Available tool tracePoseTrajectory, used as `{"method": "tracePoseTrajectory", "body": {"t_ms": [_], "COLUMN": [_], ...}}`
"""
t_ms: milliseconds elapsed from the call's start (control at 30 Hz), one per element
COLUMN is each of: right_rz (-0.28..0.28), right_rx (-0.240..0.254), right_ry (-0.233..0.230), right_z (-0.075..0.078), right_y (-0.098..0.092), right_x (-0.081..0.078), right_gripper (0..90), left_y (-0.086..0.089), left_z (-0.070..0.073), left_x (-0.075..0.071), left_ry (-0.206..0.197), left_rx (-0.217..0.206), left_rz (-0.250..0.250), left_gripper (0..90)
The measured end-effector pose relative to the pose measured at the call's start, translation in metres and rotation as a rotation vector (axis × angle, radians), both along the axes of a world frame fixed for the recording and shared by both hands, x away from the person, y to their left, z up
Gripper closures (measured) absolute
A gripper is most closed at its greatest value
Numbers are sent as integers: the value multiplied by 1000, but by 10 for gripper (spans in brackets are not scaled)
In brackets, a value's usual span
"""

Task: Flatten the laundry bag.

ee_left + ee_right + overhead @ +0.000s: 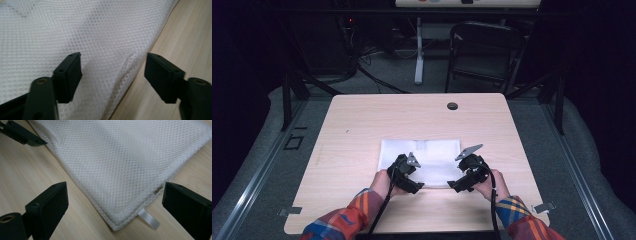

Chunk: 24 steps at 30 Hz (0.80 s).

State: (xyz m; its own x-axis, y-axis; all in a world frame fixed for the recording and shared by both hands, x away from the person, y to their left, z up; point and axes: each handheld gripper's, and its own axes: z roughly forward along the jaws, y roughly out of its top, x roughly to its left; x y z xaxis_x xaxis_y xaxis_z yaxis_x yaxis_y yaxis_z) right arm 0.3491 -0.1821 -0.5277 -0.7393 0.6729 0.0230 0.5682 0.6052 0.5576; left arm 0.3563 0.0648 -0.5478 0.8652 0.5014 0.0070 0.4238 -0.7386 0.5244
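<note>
A white mesh bag [432,155] lies flat on the wooden table [362,120], folded in layers. My left gripper [414,175] is at its near left edge and stands open. In the left gripper view its jaws [113,72] straddle the bag's edge [130,67], where the mesh puckers a little, and the pads do not press on it. My right gripper [459,175] is at the near right corner, also open. In the right gripper view [115,202] the bag's corner [120,220] and a short white ribbon tab [150,219] lie between the wide jaws, untouched.
A round black grommet [452,106] sits near the table's far edge. Beyond the table stand a dark chair [484,50] and a white desk leg [419,50]. A jaw of the left gripper [22,135] shows at the top left of the right gripper view.
</note>
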Motion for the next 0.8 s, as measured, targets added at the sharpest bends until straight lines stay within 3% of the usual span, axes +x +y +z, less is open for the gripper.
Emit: {"method": "tracePoseTrajectory", "body": {"t_ms": [167, 233, 400, 800], "right_rz": [-29, -29, -18, 17], "right_rx": [2, -7, -13, -7], "right_ry": [7, 20, 46, 63], "right_z": [-1, -2, -2, 2], "right_y": [-1, -1, 1, 4], "right_x": [2, 2, 3, -1], "right_gripper": [64, 66, 67, 165], "left_y": [-1, -1, 1, 3], "left_z": [-6, -9, -10, -9], "left_x": [2, 1, 0, -1], "left_ry": [15, 0, -5, -35], "left_rx": [34, 56, 46, 35], "left_rz": [-25, -31, -35, -27], "left_gripper": [461, 522, 650, 822]}}
